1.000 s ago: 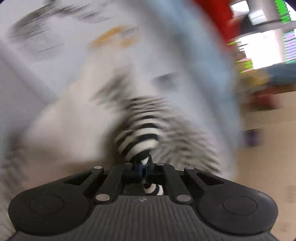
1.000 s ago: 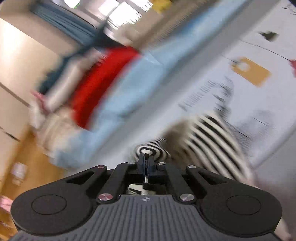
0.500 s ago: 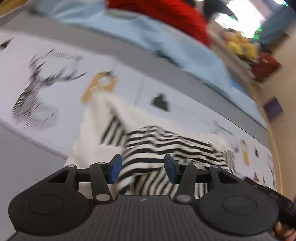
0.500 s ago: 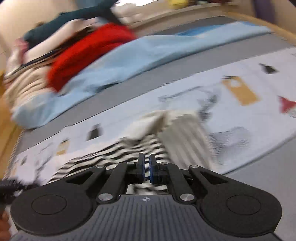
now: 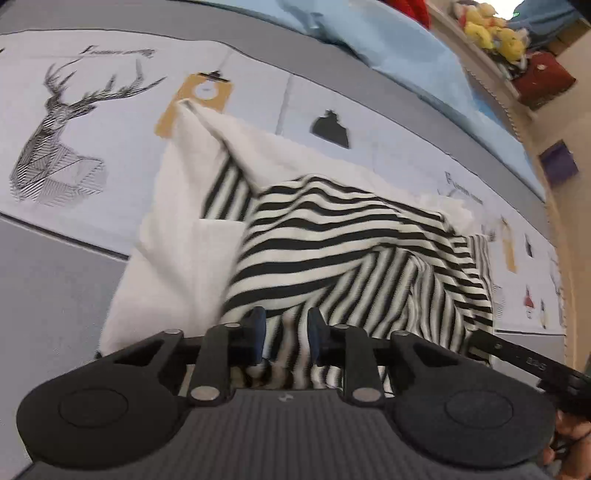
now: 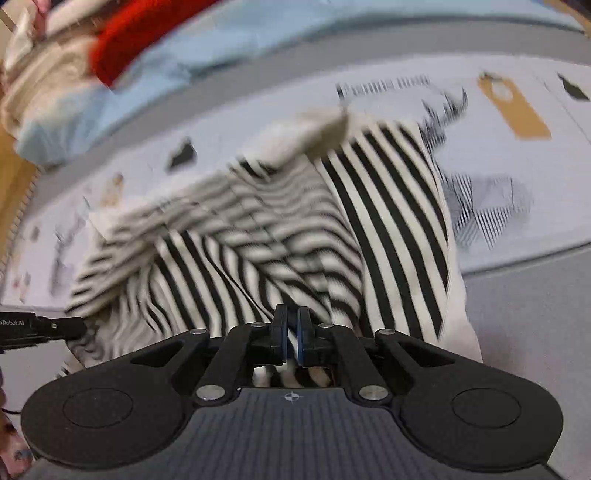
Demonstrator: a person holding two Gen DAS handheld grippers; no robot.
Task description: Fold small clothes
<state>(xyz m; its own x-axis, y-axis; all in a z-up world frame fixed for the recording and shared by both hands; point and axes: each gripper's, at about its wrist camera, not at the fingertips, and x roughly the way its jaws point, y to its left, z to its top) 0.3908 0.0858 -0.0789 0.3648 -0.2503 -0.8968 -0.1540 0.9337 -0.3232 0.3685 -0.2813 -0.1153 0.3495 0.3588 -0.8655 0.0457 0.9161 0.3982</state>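
Observation:
A black-and-white striped garment [image 5: 332,236] with a white panel [image 5: 177,258] lies crumpled on a printed bedsheet [image 5: 55,122]. My left gripper [image 5: 283,325] hovers over its near edge. Its jaws stand apart and are closing, with striped cloth showing between them and neither pad pressing on it. In the right wrist view the same garment [image 6: 388,206] spreads ahead, and its folds run in toward my right gripper [image 6: 291,325], which is shut on a thin pinch of the striped cloth. Each gripper shows at the edge of the other's view: the right gripper [image 5: 517,360], the left gripper [image 6: 37,328].
A light blue blanket [image 5: 388,40] lies along the far side of the bed, with a red cloth [image 6: 140,33] and a pale pile behind it. Yellow plush toys [image 5: 491,33] sit on a shelf at the back right. A hand [image 5: 569,435] shows at the lower right.
My left gripper let go of the striped cloth, opened wide, then narrowed again. Both views swung and steadied, and the garment now lies spread on the sheet. The right gripper stayed nearly closed.

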